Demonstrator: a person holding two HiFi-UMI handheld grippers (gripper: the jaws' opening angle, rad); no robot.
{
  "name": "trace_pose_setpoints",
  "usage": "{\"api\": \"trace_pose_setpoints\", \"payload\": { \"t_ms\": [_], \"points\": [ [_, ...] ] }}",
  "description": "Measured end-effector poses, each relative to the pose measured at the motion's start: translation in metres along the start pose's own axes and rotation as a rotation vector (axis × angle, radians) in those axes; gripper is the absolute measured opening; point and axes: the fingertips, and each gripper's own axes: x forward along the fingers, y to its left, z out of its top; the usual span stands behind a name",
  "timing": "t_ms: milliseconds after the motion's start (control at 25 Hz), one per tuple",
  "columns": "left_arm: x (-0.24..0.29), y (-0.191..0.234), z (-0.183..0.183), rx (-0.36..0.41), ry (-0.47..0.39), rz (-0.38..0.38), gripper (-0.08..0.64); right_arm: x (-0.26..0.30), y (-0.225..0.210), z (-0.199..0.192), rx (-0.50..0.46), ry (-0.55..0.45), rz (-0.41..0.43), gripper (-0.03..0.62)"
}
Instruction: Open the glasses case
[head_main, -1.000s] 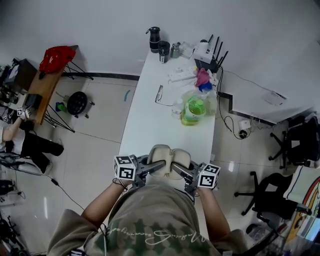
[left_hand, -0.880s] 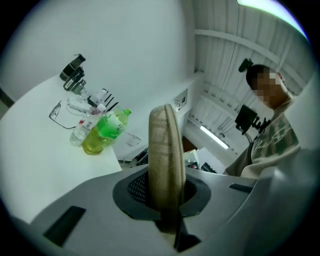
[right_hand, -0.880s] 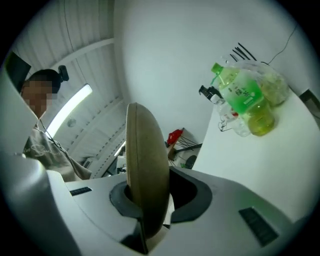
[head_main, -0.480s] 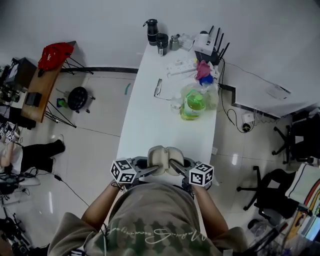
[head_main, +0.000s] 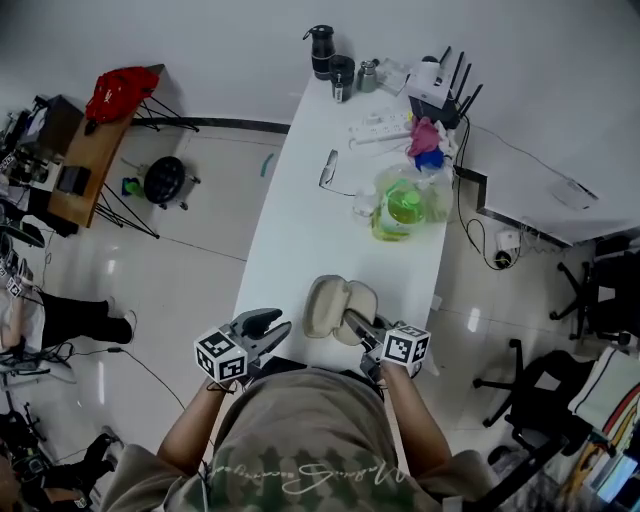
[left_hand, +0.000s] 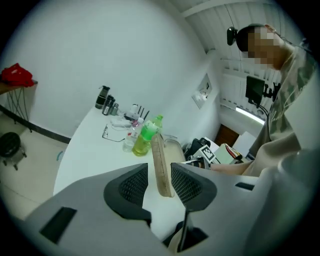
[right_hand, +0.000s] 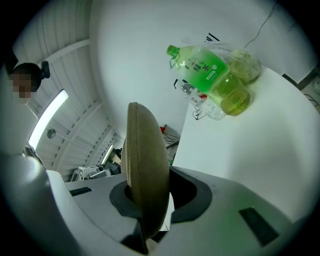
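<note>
The beige glasses case (head_main: 335, 308) lies open in two halves at the near end of the white table (head_main: 300, 235). My right gripper (head_main: 354, 323) is shut on its right half; in the right gripper view that half (right_hand: 145, 165) stands edge-on between the pads of this gripper (right_hand: 150, 200). My left gripper (head_main: 277, 326) is off to the left of the case and its jaws are opening with nothing pressed between them. In the left gripper view the case (left_hand: 161, 162) shows edge-on just beyond the tips of that gripper (left_hand: 159, 174).
Farther up the table are a green bottle (head_main: 398, 208) in a plastic bag, a pair of glasses (head_main: 328, 170), a power strip (head_main: 380, 128), a router (head_main: 440, 80) and dark flasks (head_main: 322, 50). Office chairs (head_main: 540, 385) stand on the floor at the right.
My left gripper has let go of the case's left half, opened and drawn away to the left. The right gripper has sunk with the case still in it.
</note>
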Motion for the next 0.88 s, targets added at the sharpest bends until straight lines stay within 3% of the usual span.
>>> {"api": "trace_pose_setpoints", "payload": {
  "t_ms": [120, 240, 360, 560, 760, 880],
  "points": [
    [0.001, -0.001, 0.007, -0.039, -0.063, 0.002, 0.137, 0.000, -0.029, 0.007, -0.006, 0.009, -0.061, 0.080],
    [0.005, -0.015, 0.014, -0.078, -0.111, -0.027, 0.137, 0.010, -0.052, -0.004, -0.107, 0.082, -0.143, 0.080],
    [0.014, -0.032, 0.020, -0.063, -0.132, -0.054, 0.137, 0.024, -0.074, -0.014, -0.135, 0.131, -0.183, 0.080],
    [0.012, -0.051, 0.031, 0.027, -0.161, -0.007, 0.137, 0.036, -0.112, -0.032, -0.089, 0.179, -0.254, 0.080],
    [-0.002, -0.044, 0.052, 0.025, -0.230, 0.085, 0.135, 0.060, -0.126, -0.027, 0.012, 0.168, -0.245, 0.080],
    [-0.002, -0.040, 0.051, 0.003, -0.237, 0.102, 0.135, 0.068, -0.139, -0.030, 0.080, 0.153, -0.251, 0.080]
  ]
}}
